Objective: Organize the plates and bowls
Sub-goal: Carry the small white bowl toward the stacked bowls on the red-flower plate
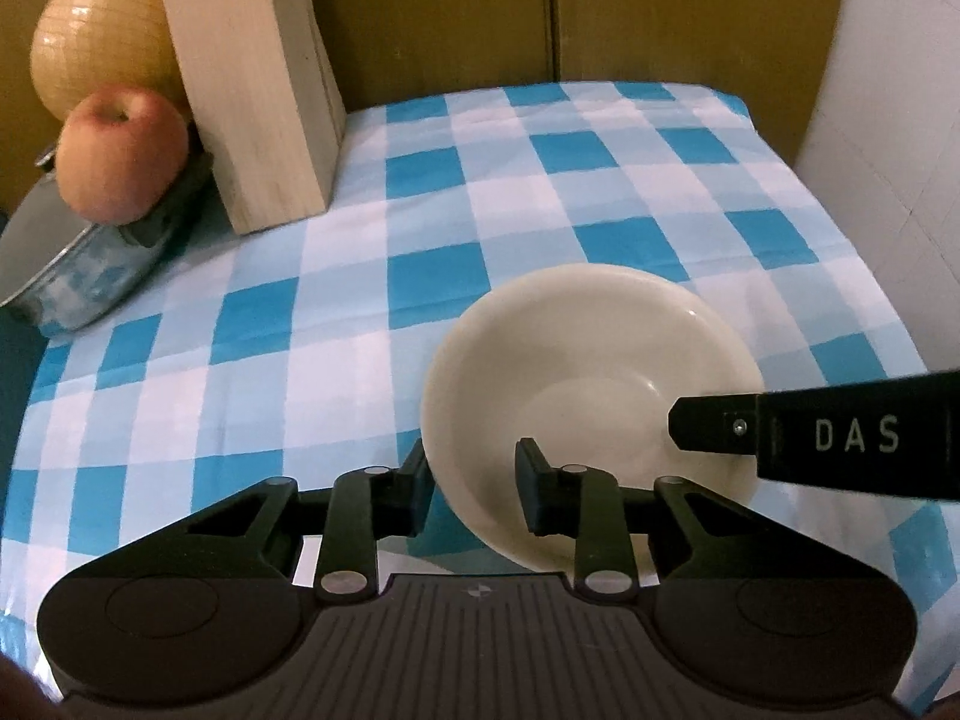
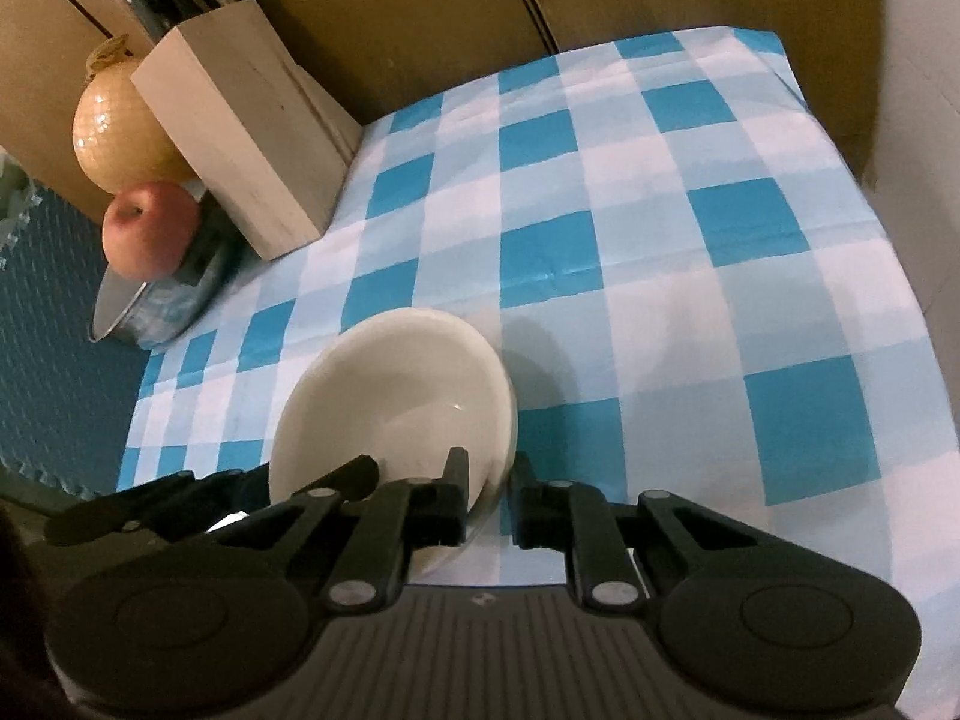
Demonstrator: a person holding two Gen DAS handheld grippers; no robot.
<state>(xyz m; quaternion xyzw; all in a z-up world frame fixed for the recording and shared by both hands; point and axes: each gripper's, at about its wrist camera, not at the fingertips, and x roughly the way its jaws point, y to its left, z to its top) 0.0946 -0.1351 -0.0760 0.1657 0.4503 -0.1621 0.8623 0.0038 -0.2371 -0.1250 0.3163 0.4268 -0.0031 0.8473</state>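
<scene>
A cream bowl [image 1: 576, 360] rests on the blue-and-white checked cloth [image 1: 336, 312]. My left gripper [image 1: 474, 480] is shut on the bowl's near left rim, one finger outside the wall and one inside. From the right, a black finger [image 1: 708, 429] of the right gripper reaches over the bowl's right side. In the right wrist view the same bowl [image 2: 390, 396] lies left of centre, and my right gripper [image 2: 489, 495] is shut on its near right rim, with the wall between the pads. The left gripper's black fingers [image 2: 174, 501] show at the bowl's left edge.
A wooden knife block [image 1: 252, 96] stands at the back left, beside an onion [image 1: 102, 36]. An apple [image 1: 120, 156] sits on a metal pan with a lid [image 1: 78, 276]. Brown cardboard walls [image 1: 456, 12] close the back; a pale wall [image 1: 888, 120] closes the right.
</scene>
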